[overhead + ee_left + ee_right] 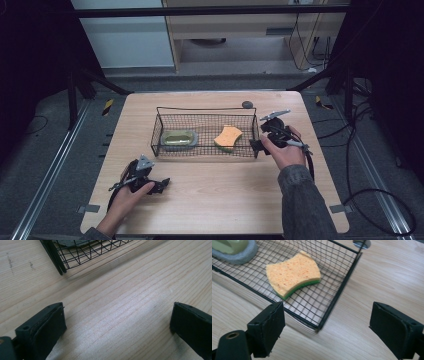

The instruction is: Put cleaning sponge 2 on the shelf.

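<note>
A black wire basket (157,131) stands at the table's middle. Inside it on the right lies an orange sponge (228,136) with a green underside (294,272). On its left a pale green object (179,137) rests on a grey dish (239,256). My right gripper (256,146) is open just outside the basket's right front corner (319,326), its jaws wide apart (327,330) and holding nothing. At the front left my left gripper (162,184) rests open on bare wood (117,325), with the basket's corner (58,265) a little ahead.
A small grey round object (247,104) sits at the table's back edge behind the basket. The wooden table (220,200) has open room in front of the basket and to its right. Metal rails and cables run along the floor on both sides.
</note>
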The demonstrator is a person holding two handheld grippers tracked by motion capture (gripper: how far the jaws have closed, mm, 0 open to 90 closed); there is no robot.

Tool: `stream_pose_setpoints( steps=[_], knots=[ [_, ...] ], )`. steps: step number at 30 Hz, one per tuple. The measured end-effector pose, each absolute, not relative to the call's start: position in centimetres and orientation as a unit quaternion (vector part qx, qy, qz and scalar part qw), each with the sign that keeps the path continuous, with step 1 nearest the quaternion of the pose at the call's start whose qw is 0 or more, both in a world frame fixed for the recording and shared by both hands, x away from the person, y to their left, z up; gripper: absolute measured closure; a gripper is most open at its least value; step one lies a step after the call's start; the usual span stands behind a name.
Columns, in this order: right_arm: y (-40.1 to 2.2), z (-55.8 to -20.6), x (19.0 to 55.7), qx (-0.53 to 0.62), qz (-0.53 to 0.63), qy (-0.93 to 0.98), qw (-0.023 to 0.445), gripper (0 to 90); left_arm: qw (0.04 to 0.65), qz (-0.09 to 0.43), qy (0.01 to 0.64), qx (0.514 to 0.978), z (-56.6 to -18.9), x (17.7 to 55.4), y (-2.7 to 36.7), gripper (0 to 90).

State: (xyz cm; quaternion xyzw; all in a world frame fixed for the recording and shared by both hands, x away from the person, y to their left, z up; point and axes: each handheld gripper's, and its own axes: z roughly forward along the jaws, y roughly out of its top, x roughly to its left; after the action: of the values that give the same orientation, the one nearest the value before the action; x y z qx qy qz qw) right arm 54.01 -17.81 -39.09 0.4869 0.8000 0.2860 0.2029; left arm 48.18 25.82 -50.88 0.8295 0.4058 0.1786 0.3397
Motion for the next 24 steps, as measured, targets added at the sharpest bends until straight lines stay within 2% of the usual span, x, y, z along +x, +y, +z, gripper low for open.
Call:
stream_pose_setpoints(
  steps=[14,24],
  knots=[
    [-21.9,-42.0,52.8,0.513,0.284,0.775,0.238,11.9,0.34,0.178,0.406,0.83,-50.9,48.2,25.8,0.0],
    [-23.5,-45.8,52.5,0.535,0.266,0.768,0.231,12.6,0.34,0.178,0.406,0.83,-50.9,48.2,25.8,0.0]
  ],
)
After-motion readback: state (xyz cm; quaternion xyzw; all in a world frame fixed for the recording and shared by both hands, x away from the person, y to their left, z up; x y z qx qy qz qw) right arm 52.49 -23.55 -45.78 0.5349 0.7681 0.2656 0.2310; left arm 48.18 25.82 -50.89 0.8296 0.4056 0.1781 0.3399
